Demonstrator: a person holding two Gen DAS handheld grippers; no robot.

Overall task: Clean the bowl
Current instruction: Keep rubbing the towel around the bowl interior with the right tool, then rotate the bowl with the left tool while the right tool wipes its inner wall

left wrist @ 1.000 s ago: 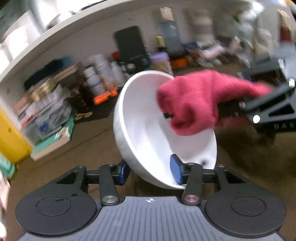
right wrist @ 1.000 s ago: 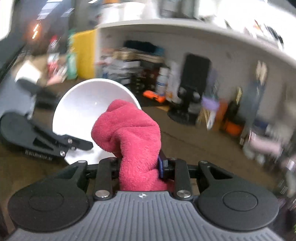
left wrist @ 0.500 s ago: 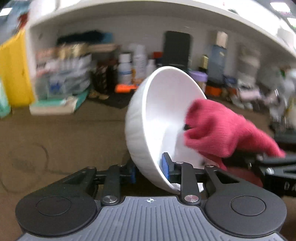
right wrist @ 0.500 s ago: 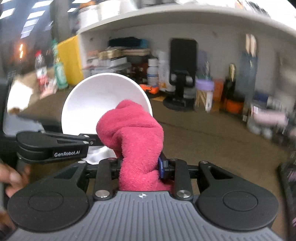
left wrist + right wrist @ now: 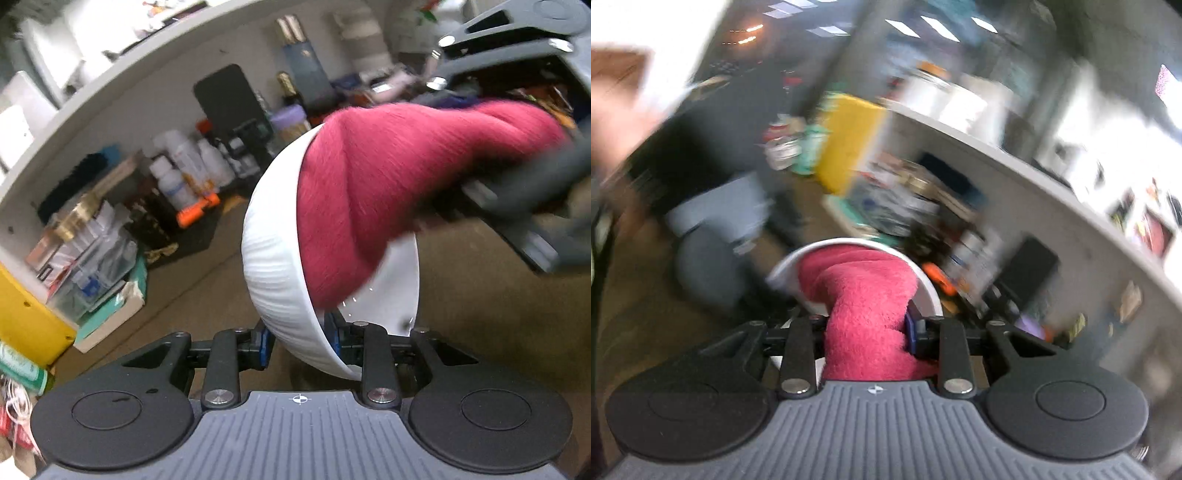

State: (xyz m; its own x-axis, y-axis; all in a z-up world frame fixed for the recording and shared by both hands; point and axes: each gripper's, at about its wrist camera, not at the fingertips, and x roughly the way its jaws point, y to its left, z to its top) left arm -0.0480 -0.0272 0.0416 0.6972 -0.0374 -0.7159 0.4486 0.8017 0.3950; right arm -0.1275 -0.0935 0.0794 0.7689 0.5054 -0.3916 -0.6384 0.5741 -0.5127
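Observation:
A white ribbed bowl (image 5: 273, 258) hangs tilted on its side above the brown table, its mouth facing right. My left gripper (image 5: 299, 338) is shut on its lower rim, one blue pad outside and one inside. A red terry cloth (image 5: 369, 192) fills most of the bowl's inside and presses on its wall. In the right wrist view my right gripper (image 5: 866, 328) is shut on that red cloth (image 5: 864, 291), with the bowl's rim (image 5: 931, 295) curving around it. The right gripper's black body (image 5: 517, 206) reaches in from the upper right, blurred.
Against the back wall under a white shelf (image 5: 110, 85) stand bottles (image 5: 177, 177), a black stand (image 5: 229, 99), stacked boxes (image 5: 92, 258) and a yellow box (image 5: 22, 314). The brown table (image 5: 184, 280) lies below the bowl. A person's dark clothing (image 5: 701, 147) shows blurred at the left.
My left gripper's jaws narrowed onto the bowl's rim. The red cloth pushed deeper into the bowl, and the right gripper rolled and swung up to the upper right.

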